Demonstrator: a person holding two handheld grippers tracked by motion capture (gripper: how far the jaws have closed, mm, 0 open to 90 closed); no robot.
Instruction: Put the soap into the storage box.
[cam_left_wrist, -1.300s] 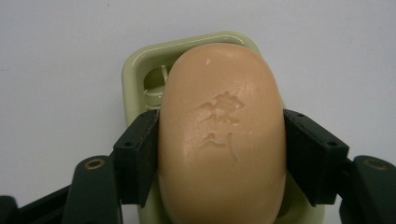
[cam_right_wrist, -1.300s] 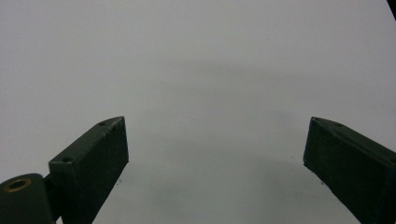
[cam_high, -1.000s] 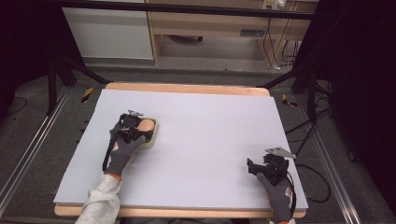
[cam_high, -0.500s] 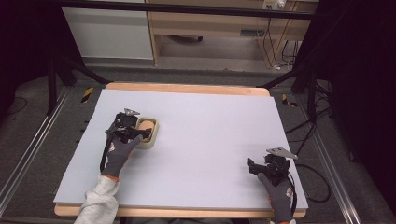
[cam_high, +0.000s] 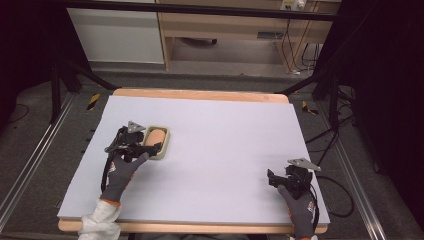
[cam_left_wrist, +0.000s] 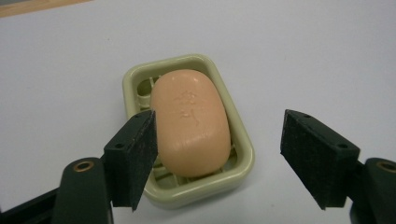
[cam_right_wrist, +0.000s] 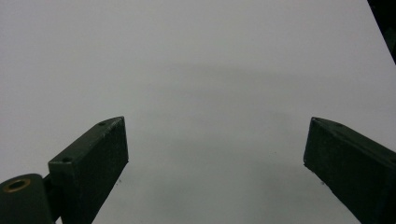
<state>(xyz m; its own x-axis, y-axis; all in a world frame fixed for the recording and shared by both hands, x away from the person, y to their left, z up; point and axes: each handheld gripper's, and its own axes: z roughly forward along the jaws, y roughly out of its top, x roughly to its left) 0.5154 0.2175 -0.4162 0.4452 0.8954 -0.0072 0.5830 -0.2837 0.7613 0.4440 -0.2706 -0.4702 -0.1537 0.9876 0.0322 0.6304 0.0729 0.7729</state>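
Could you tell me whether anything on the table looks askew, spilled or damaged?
Nothing stands out. The peach soap bar lies whole inside the pale green soap dish, which sits flat on the grey table cover. No spill or mark shows around it.

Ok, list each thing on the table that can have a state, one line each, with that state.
Soap: lying flat in the dish, free of both pads.
Soap dish: flat on the table, holding the soap.
Left gripper: open, jaws have just been opening, drawn back from the soap.
Right gripper: open, nothing between its jaws, over bare table.
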